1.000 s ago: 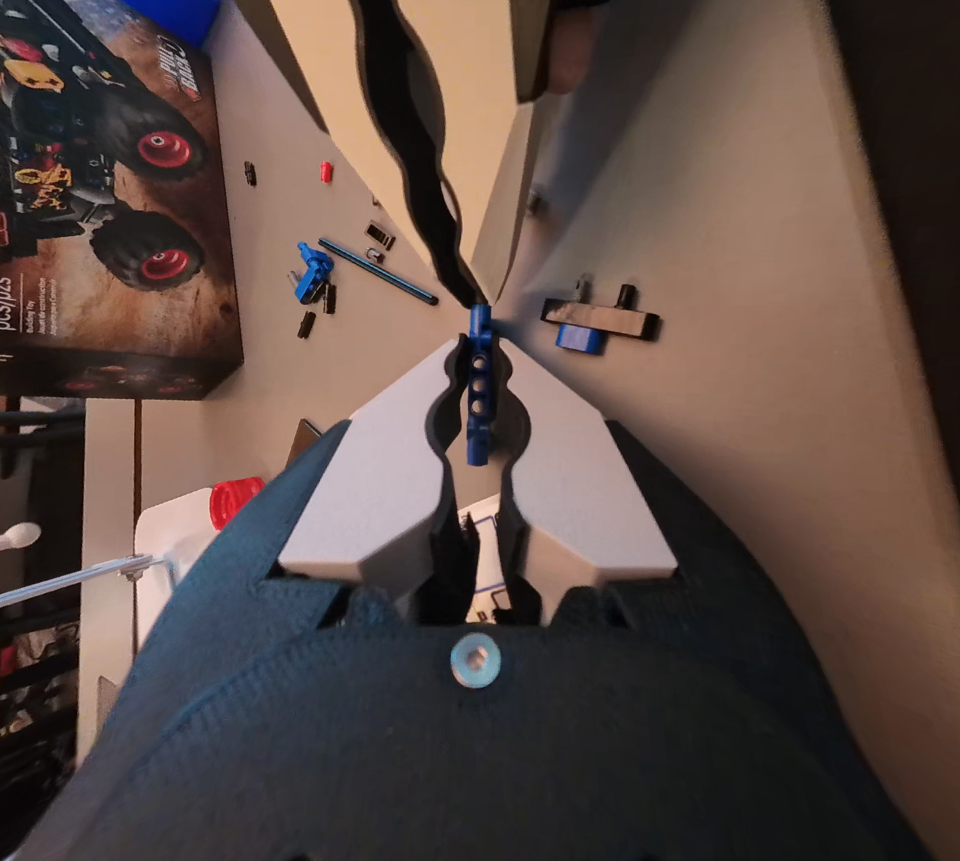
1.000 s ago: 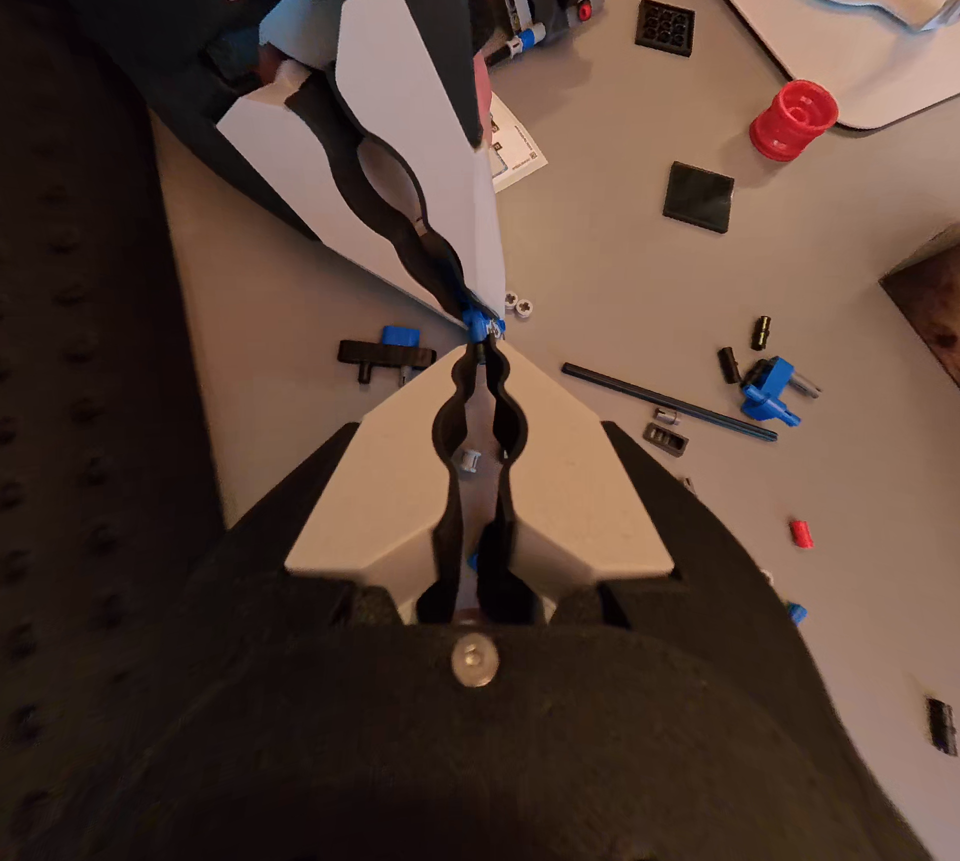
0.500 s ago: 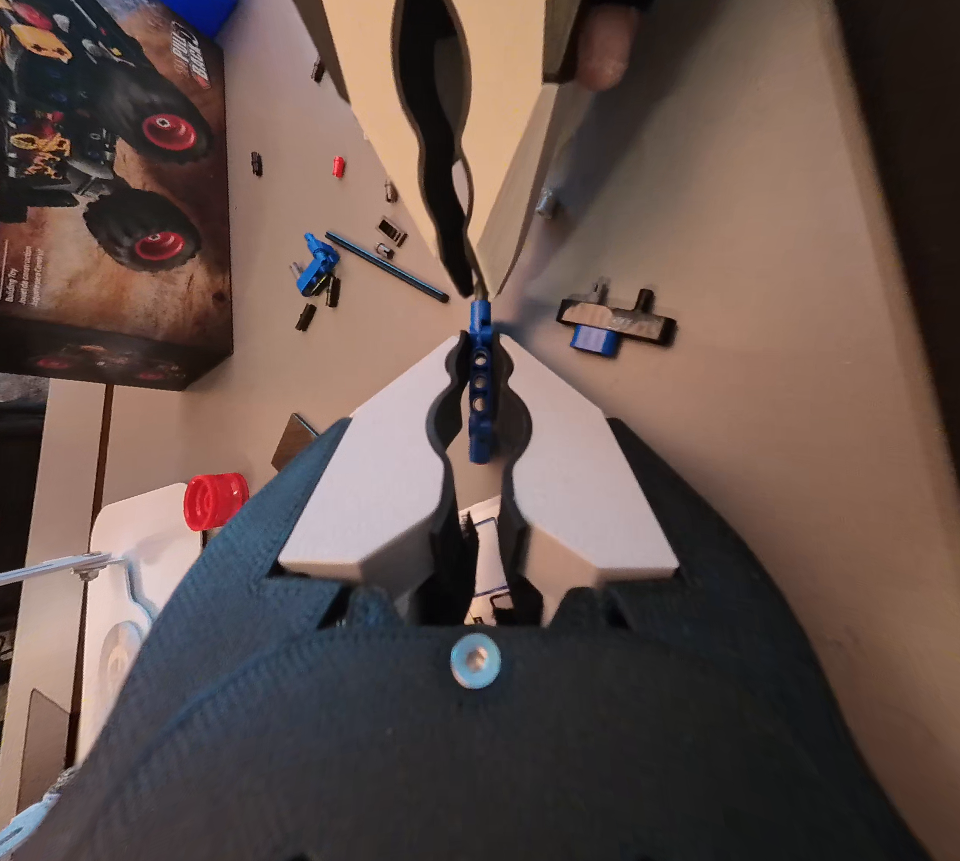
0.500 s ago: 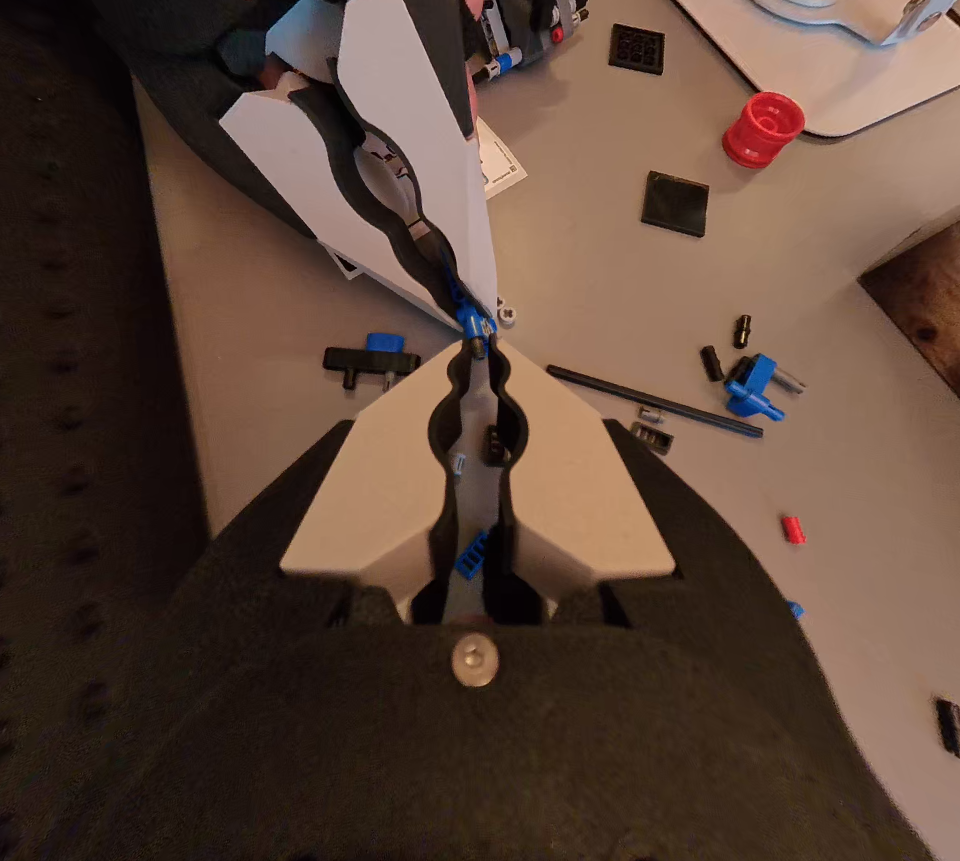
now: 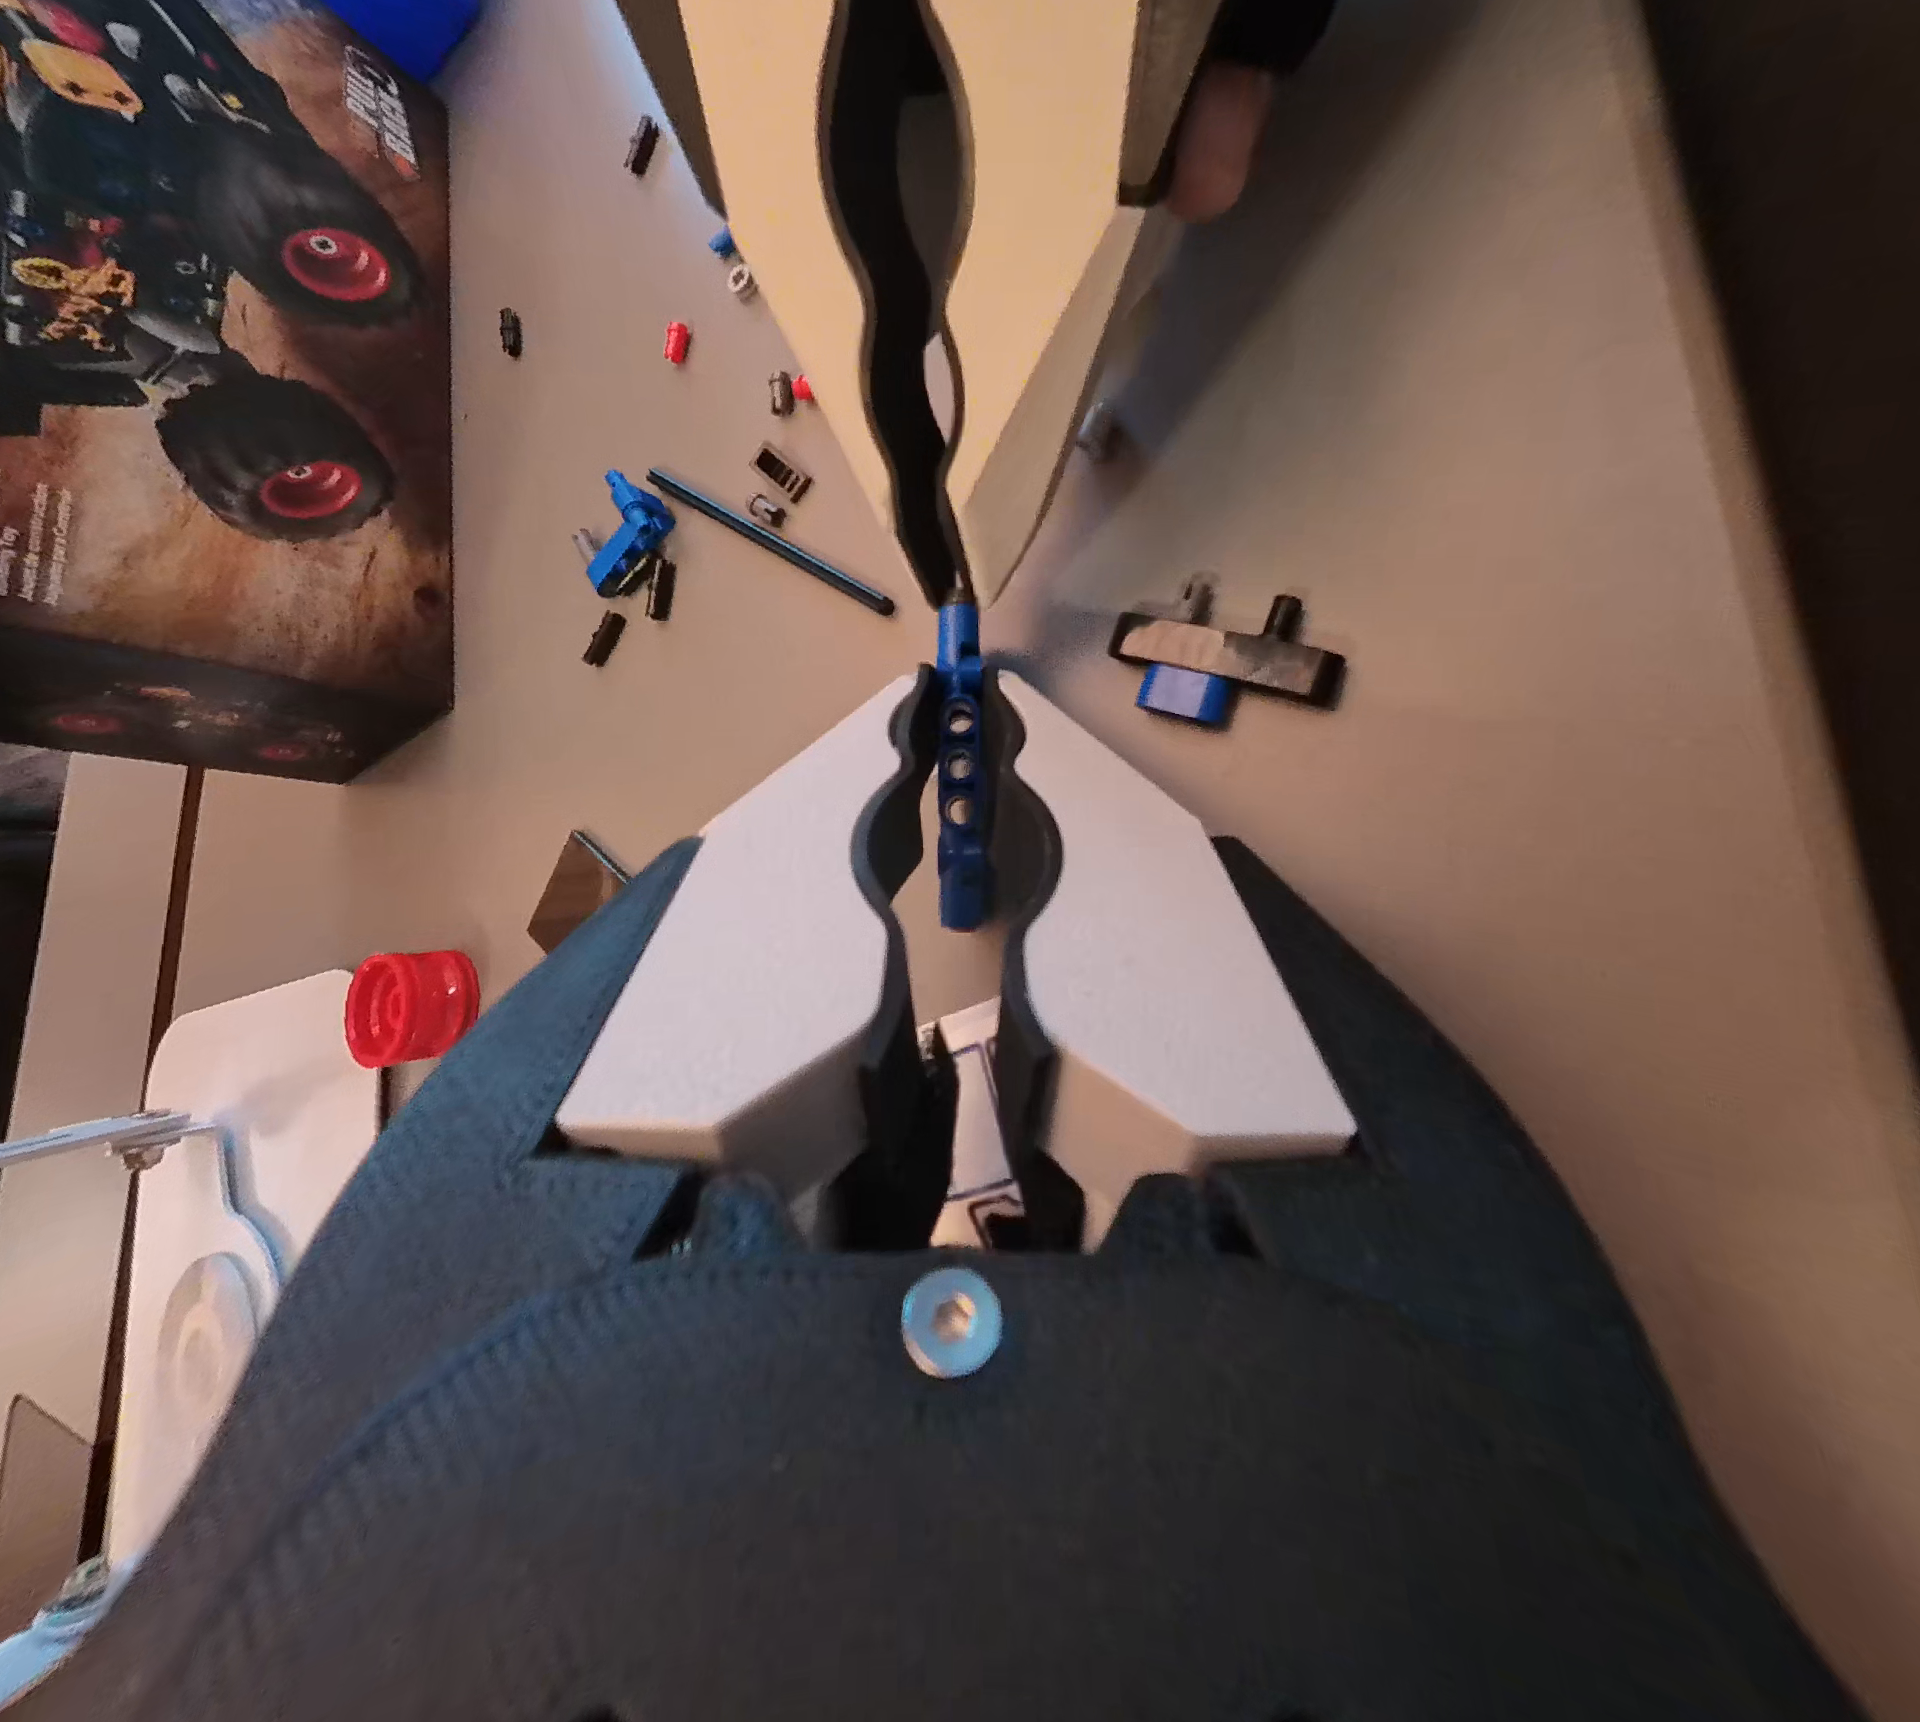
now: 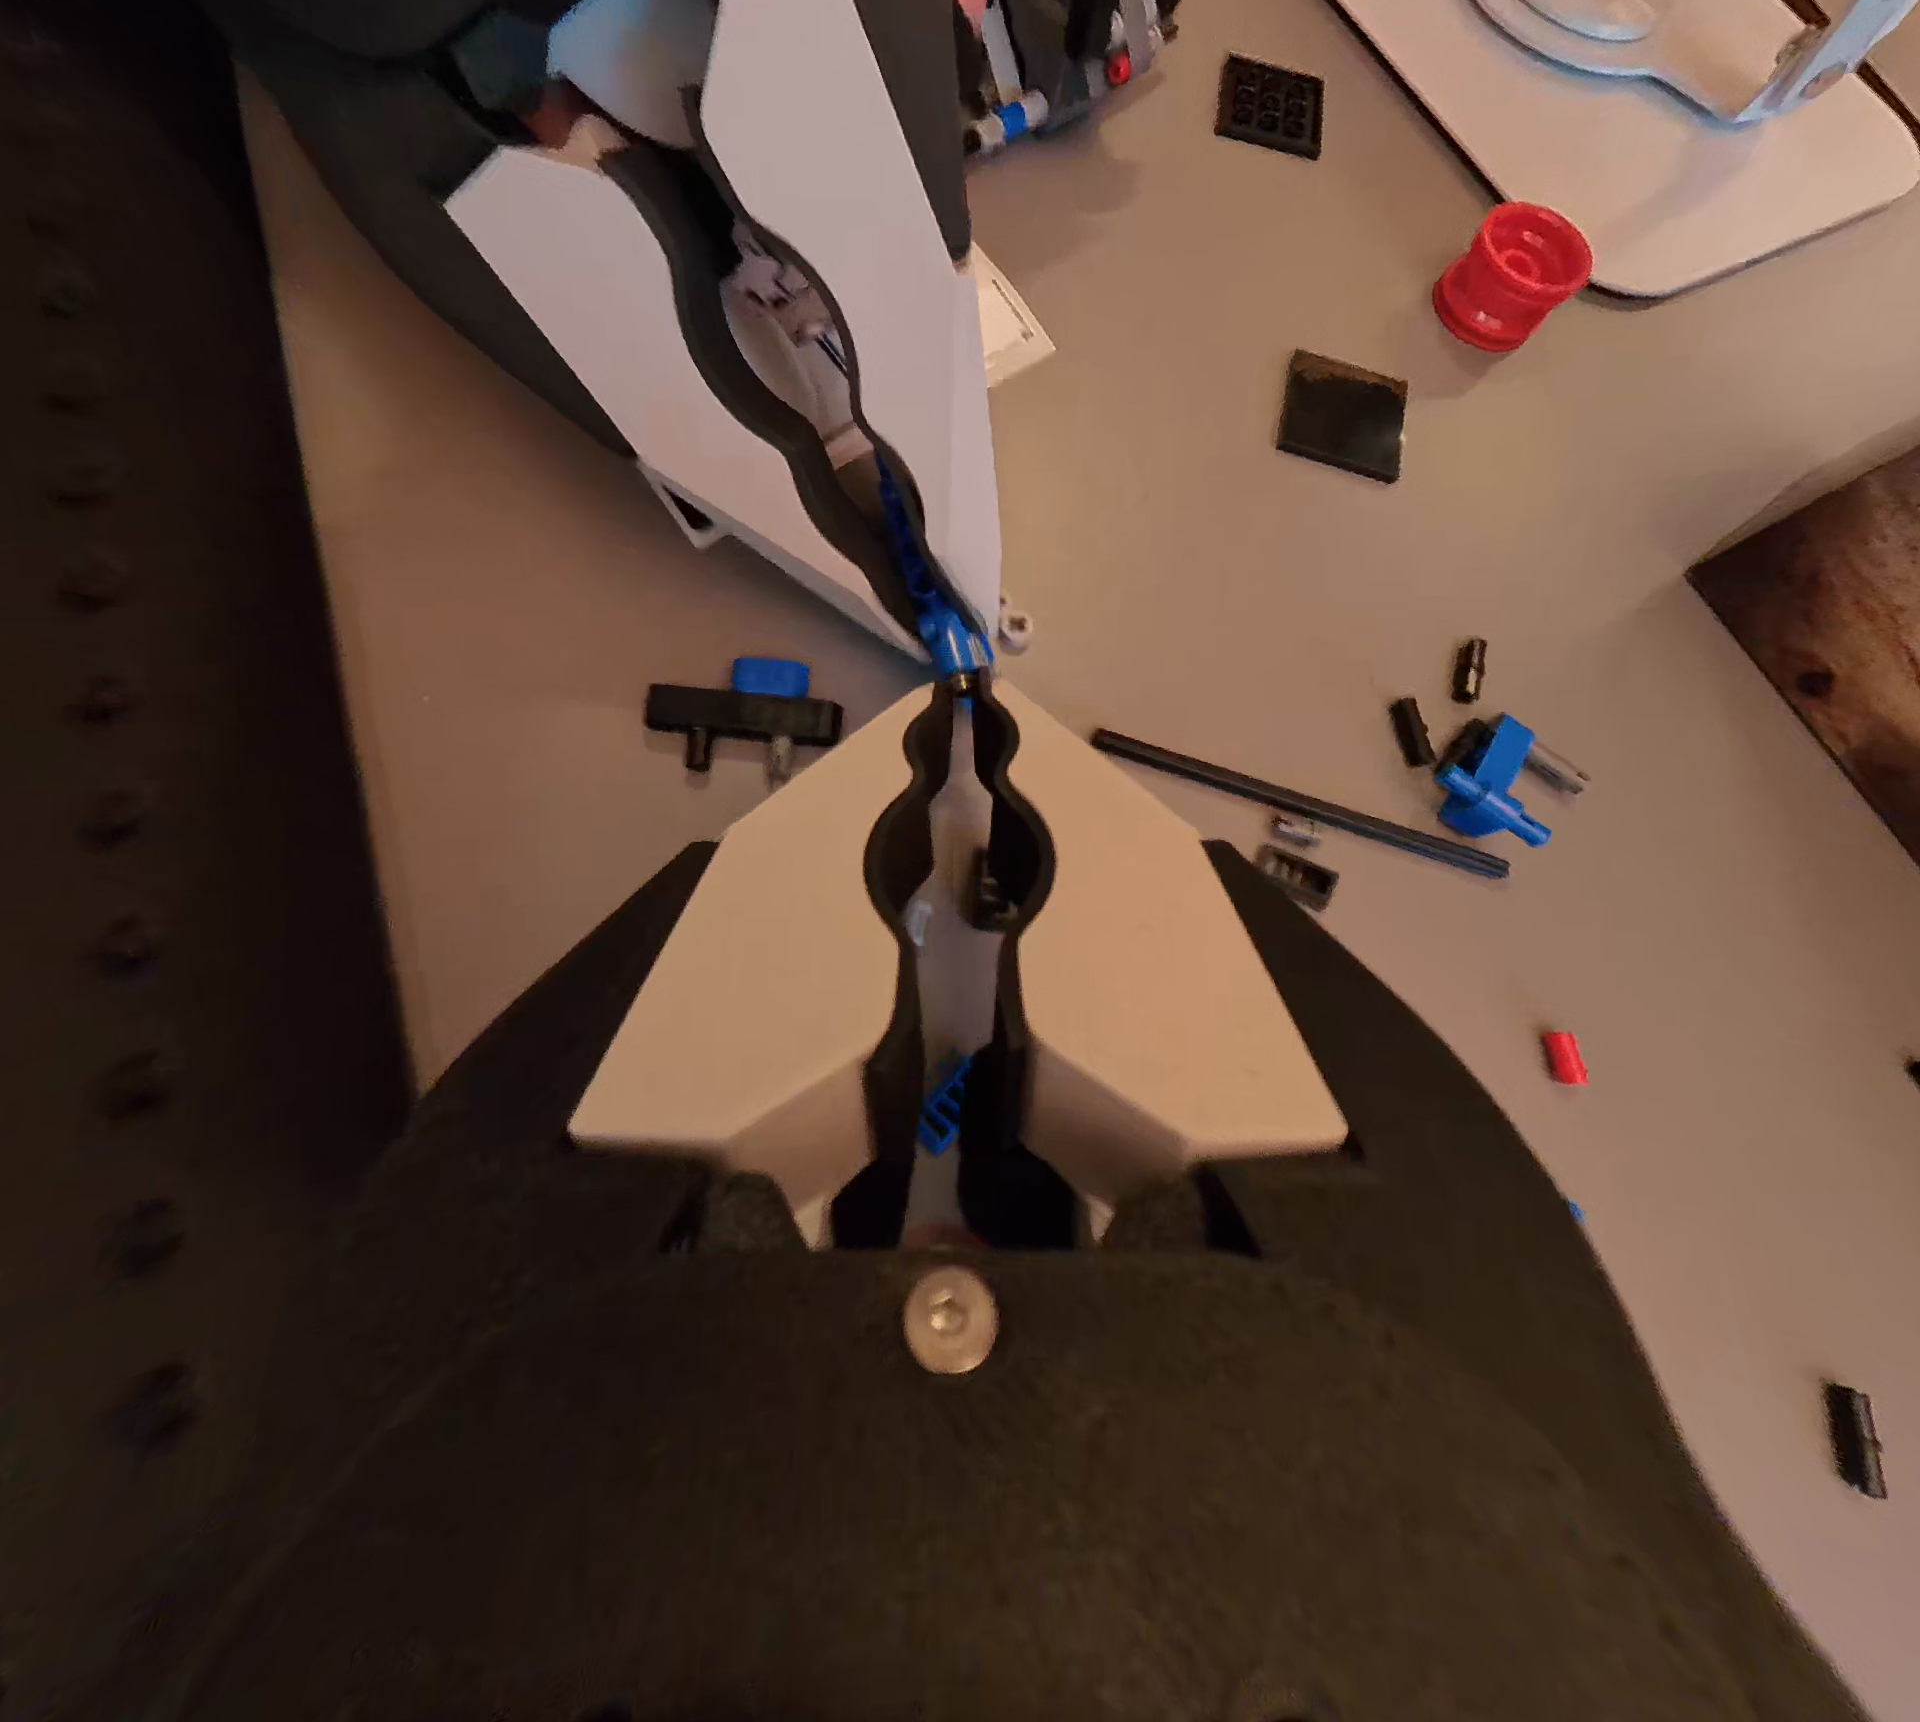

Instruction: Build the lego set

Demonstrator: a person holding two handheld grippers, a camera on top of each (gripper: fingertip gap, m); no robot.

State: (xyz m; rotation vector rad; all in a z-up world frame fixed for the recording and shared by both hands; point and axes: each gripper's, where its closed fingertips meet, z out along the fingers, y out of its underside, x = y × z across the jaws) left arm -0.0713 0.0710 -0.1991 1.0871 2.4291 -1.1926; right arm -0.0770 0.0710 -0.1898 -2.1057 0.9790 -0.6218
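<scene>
Table [image 5: 1455,529]: loose parts scattered at left. Left gripper [image 5: 958,685] clamps the blue beam [image 5: 961,779] mid-scene, above the table. Right gripper [image 6: 964,698] pinches a small dark pin [image 6: 964,683] at the beam's far tip. Risk: misalignment could pop the pin loose.

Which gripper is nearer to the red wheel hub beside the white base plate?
Left. The left gripper has the red wheel hub close beside its body; the right gripper sits farther, across open table from it.
</scene>
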